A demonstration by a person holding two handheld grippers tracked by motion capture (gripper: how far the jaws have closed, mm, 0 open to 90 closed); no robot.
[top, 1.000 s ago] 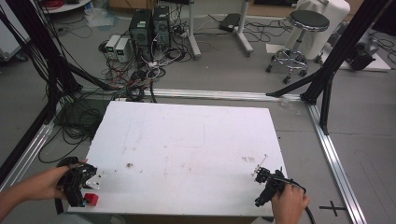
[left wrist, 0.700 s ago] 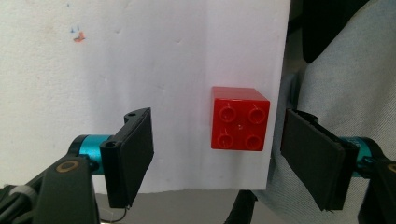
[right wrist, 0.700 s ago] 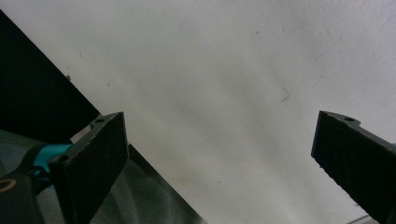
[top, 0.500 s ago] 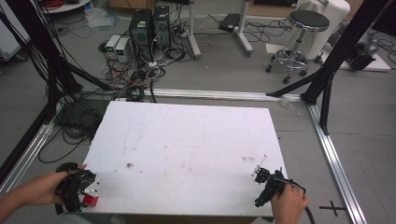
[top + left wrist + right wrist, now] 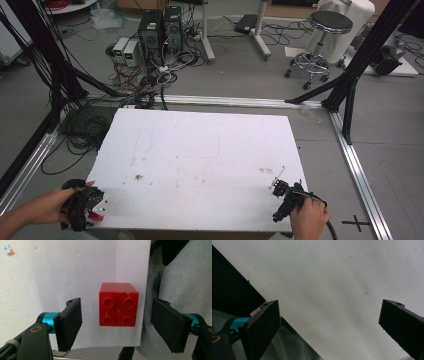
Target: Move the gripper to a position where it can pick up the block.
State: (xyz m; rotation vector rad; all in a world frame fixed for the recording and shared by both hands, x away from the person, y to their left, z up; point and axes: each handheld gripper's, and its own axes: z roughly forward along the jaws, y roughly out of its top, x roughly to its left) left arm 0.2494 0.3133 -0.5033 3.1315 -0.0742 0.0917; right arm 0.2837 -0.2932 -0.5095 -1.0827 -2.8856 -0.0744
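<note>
A red four-stud brick [image 5: 118, 304] sits on the white tabletop [image 5: 200, 160] right at its near left corner, studs up, close against the edge. The left claw [image 5: 117, 326] stands wide apart around it: the brick lies between the two black jaws, nearer the right-hand one in the left gripper view, with clear gaps on both sides, touching neither. In the high view the left claw [image 5: 95, 207] is at that corner with the brick [image 5: 96, 216] just beside it. The right claw [image 5: 329, 325], at the near right corner [image 5: 285, 197], is spread wide over bare tabletop and holds nothing.
</note>
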